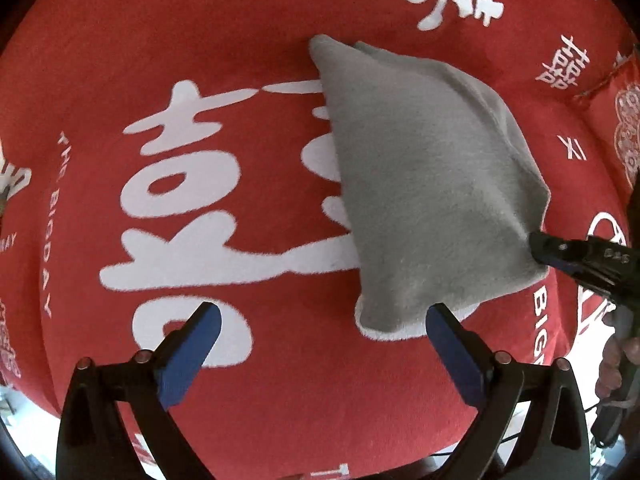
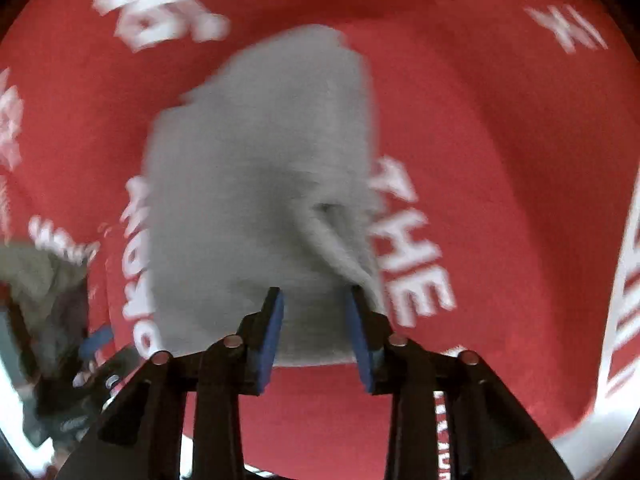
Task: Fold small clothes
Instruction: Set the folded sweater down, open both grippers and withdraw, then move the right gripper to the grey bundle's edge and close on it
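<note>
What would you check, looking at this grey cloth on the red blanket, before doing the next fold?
1. Left gripper let go: ok, fingers wide apart with nothing between them.
2. Right gripper free of the grey cloth: cannot tell; fingers partly open at its edge, picture blurred.
3. Cloth lying flat: not ok, a raised fold stands near the right fingers.
4. Cloth fully on the red blanket: ok.
5. Edges lined up: cannot tell.

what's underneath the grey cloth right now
The grey cloth lies on a red blanket, covering part of its large white character. Anything else beneath is hidden.
</note>
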`<state>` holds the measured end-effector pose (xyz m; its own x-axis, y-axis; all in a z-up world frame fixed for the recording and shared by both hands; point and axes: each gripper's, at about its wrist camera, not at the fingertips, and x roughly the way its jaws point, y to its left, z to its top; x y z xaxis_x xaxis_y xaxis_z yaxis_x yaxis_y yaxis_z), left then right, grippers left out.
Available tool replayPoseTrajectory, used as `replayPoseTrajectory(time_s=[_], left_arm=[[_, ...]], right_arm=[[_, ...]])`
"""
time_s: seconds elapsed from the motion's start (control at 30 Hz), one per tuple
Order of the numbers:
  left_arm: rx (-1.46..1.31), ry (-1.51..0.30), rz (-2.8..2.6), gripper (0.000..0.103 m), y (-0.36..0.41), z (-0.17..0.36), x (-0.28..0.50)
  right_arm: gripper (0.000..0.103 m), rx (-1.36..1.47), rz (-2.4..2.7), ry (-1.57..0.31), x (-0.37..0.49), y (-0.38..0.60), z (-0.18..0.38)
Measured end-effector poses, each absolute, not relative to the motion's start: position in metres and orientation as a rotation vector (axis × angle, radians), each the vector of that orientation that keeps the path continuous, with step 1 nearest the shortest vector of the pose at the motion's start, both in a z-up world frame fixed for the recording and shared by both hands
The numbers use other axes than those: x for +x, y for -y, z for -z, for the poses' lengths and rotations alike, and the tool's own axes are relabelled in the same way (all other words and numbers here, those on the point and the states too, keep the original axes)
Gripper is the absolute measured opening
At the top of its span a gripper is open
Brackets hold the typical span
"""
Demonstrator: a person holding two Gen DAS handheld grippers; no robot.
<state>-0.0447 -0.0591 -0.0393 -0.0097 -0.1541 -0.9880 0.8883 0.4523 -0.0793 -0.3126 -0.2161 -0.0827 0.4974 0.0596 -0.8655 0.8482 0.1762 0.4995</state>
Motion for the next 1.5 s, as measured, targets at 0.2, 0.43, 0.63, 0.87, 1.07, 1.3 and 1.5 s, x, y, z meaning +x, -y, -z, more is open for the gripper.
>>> replayPoseTrajectory(time_s=[0.2, 0.43, 0.63, 0.87, 1.07, 1.3, 1.5], left_arm=[[0.737, -1.320, 0.917, 0.103, 0.047, 0.032, -0.043], [0.746, -1.329, 0.950, 0.103, 0.035, 0.020, -0.049], [0.719, -1.367, 0.978, 0.103, 0.021, 0.018, -0.049], [0.713, -1.369, 0.933, 0.103, 0.015, 0.020, -0.045], [0.669, -1.397, 0.856, 0.103, 0.018, 0.021, -0.041], [0.670, -1.413, 0.825, 0.103, 0.043, 0.024, -0.050], [0.673, -1.415, 0.814, 0.103, 0.069, 0.027, -0.055]], right_arm=[[0.057, 1.167, 0.721, -1.007, -0.316, 0.190, 0.052], [0.066, 1.114, 0.709, -1.071, -0.313, 0.152, 0.031], [0.072, 1.110, 0.692, -1.057, -0.310, 0.133, 0.014], [0.072, 1.094, 0.649, -1.106, -0.300, 0.134, 0.016], [0.072, 1.065, 0.587, -1.144, -0.283, 0.153, 0.017], [0.072, 1.048, 0.560, -1.166, -0.279, 0.188, 0.015], [0.072, 1.050, 0.552, -1.184, -0.279, 0.222, 0.020]])
